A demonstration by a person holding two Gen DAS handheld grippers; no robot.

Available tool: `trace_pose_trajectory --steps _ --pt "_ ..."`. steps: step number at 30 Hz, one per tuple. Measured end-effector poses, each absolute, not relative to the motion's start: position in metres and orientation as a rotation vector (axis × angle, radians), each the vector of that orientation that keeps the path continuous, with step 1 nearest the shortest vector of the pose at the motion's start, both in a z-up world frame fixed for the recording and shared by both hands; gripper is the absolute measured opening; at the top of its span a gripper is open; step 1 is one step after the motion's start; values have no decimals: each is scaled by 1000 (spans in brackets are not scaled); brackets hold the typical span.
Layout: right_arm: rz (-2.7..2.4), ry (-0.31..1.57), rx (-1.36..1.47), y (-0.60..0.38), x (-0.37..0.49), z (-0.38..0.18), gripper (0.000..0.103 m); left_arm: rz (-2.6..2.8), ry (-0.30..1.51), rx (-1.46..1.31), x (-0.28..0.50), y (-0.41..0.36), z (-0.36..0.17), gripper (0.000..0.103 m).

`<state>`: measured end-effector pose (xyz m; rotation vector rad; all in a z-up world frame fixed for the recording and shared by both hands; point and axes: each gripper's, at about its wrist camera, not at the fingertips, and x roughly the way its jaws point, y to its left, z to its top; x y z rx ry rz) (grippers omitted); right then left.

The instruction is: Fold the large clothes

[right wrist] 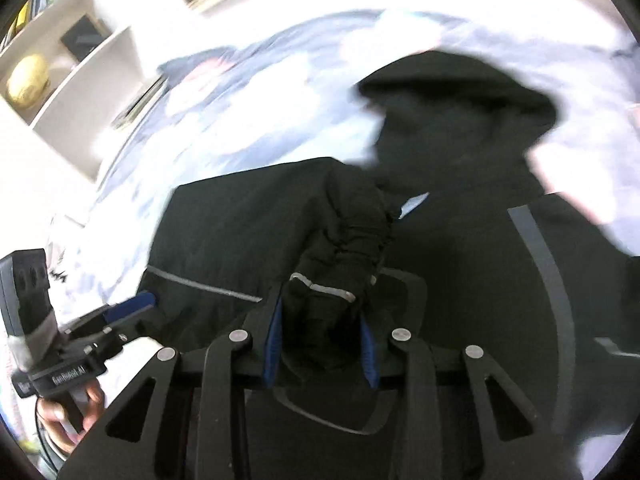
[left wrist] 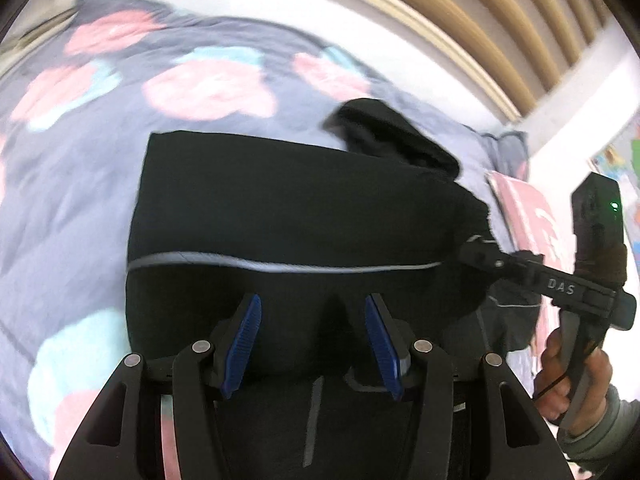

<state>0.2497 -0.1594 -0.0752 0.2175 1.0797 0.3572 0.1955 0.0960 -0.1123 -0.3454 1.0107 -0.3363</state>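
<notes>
A: Left wrist view: the left gripper [left wrist: 313,340] is spread wide with nothing between its blue pads, hovering over the black jacket [left wrist: 288,208], which lies on the floral duvet [left wrist: 80,168].

B: And the other one?

A: The right gripper [right wrist: 324,344] is clamped on the bunched sleeve cuff [right wrist: 344,248], at the jacket's right edge.

A black hooded jacket [left wrist: 288,208] with thin grey piping lies spread flat, one cuff bunched up.
</notes>
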Motion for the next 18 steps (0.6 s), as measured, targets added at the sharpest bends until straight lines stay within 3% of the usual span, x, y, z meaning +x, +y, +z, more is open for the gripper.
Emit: trace_pose_trajectory --steps 6,14,18 --pt "82 1038 137 -250 224 -67 36 -433 1045 -301 224 38 -123 55" --pt "-120 1298 235 -330 205 -177 36 -387 1269 -203 256 -15 -212 55" --pt "-129 1359 320 -341 200 -209 38 -387 1274 -193 258 -15 -220 55"
